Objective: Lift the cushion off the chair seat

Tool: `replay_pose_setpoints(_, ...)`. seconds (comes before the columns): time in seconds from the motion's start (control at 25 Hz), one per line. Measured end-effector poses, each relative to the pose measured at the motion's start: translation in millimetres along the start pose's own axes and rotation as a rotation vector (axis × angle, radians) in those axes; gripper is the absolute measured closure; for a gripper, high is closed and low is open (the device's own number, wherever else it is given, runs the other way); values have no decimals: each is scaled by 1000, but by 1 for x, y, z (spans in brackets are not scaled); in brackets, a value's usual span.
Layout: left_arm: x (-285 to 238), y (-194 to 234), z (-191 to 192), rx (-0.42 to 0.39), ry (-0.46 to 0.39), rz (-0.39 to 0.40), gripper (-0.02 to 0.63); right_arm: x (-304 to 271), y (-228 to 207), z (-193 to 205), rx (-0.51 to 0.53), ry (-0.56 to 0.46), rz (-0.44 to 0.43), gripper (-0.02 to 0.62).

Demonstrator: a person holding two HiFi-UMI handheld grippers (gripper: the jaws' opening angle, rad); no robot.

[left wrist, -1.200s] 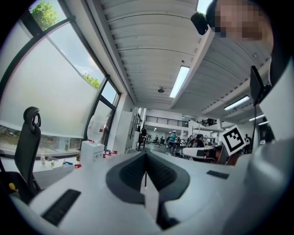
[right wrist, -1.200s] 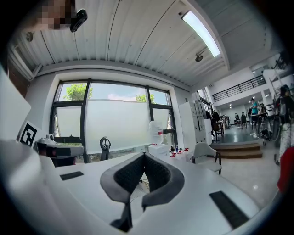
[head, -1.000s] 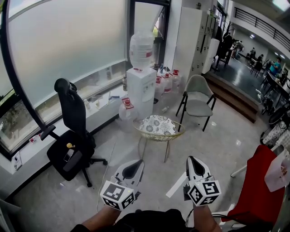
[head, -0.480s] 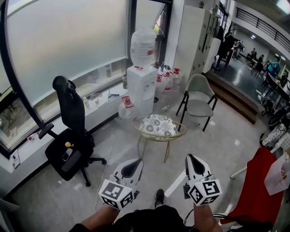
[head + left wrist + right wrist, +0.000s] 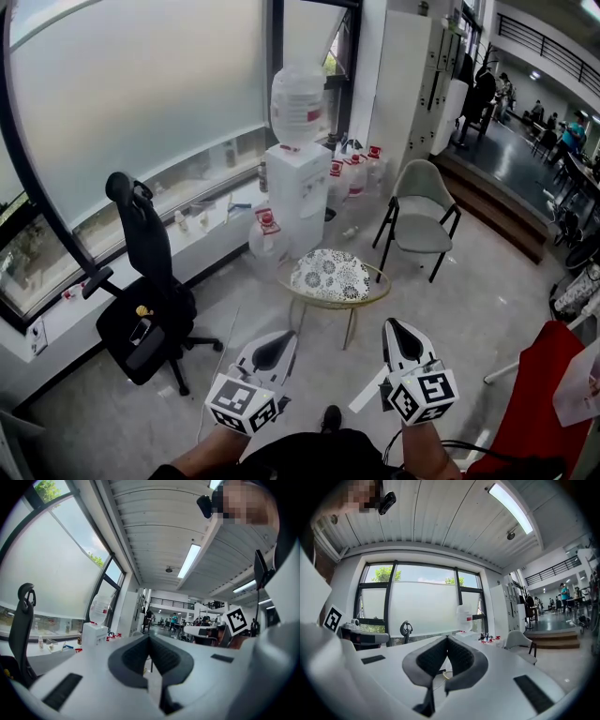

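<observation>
A white cushion (image 5: 330, 274) with a grey flower pattern lies on the round seat of a gold-framed chair (image 5: 362, 298) in the middle of the floor. In the head view both grippers are held level side by side, short of the chair and not touching it. My left gripper (image 5: 285, 336) points at the chair's near left side with its jaws together and nothing between them. To its right, my right gripper (image 5: 392, 325) is shut and empty too. The left gripper view shows the left gripper (image 5: 149, 638) closed. In the right gripper view the right gripper (image 5: 447, 638) is closed, with a bit of gold rim (image 5: 446, 675) below.
A black office chair (image 5: 150, 305) stands at the left by the window ledge. Behind the cushion stands a white water dispenser (image 5: 298, 192) with bottles (image 5: 354, 173) beside it. A grey chair (image 5: 422, 220) is at the back right, a red seat (image 5: 530, 412) at the near right.
The view has moved forward: the cushioned chair sits lower and nearer in the head view. Both grippers have travelled with the person and stayed shut. A shoe now shows between the arms.
</observation>
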State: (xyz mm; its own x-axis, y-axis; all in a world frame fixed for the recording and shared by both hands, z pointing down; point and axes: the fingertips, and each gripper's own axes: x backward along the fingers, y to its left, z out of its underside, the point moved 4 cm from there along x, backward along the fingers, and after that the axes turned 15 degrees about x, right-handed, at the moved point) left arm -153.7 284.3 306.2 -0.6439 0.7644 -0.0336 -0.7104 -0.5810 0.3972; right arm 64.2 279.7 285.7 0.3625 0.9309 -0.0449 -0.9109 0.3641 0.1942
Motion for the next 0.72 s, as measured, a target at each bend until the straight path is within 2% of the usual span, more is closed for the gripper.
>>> replay_pose_setpoints(0.72,-129,-10,-6,-13,17,-38,598,-56,-119,25,-47,-22,-26,588)
